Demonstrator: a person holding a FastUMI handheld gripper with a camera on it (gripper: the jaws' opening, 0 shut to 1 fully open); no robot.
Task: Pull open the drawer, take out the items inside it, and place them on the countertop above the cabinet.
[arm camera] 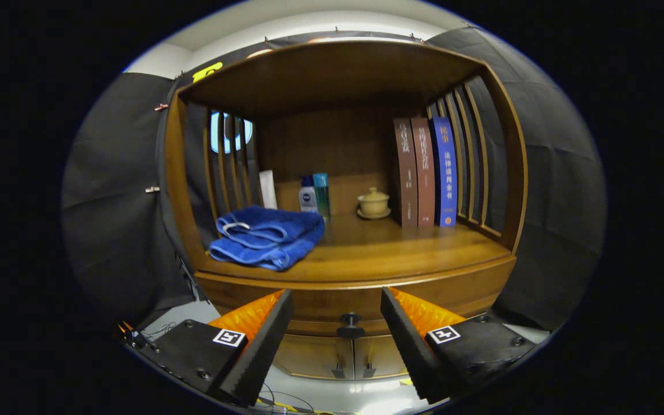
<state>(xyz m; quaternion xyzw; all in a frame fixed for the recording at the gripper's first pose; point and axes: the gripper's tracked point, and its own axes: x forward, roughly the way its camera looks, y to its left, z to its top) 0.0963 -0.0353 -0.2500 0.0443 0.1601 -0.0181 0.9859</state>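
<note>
Tongs stand released, jaws spread wide, nothing between them but air. Directly ahead, centred in the gap, sits the dark drawer knob on the closed drawer front. Knob not yet touched; contact distance hard to judge through the fisheye.

Beyond and above the tongs, the wooden tabletop of the cabinet already carries a folded blue towel ahead-left, two small bottles further back, a lidded cup on a saucer straight ahead, and three upright books ahead-right. Below the knob, two cabinet doors with small pulls.

Handling judgement: the knob is small, round, rigid, probably smooth, so likely to slip unless the jaws close squarely on its neck or across its widest part. A wooden drawer should slide stiffly; a straight, level pull suits it. Contents are hidden while it is closed. Free tabletop lies centre and right of the towel.
</note>
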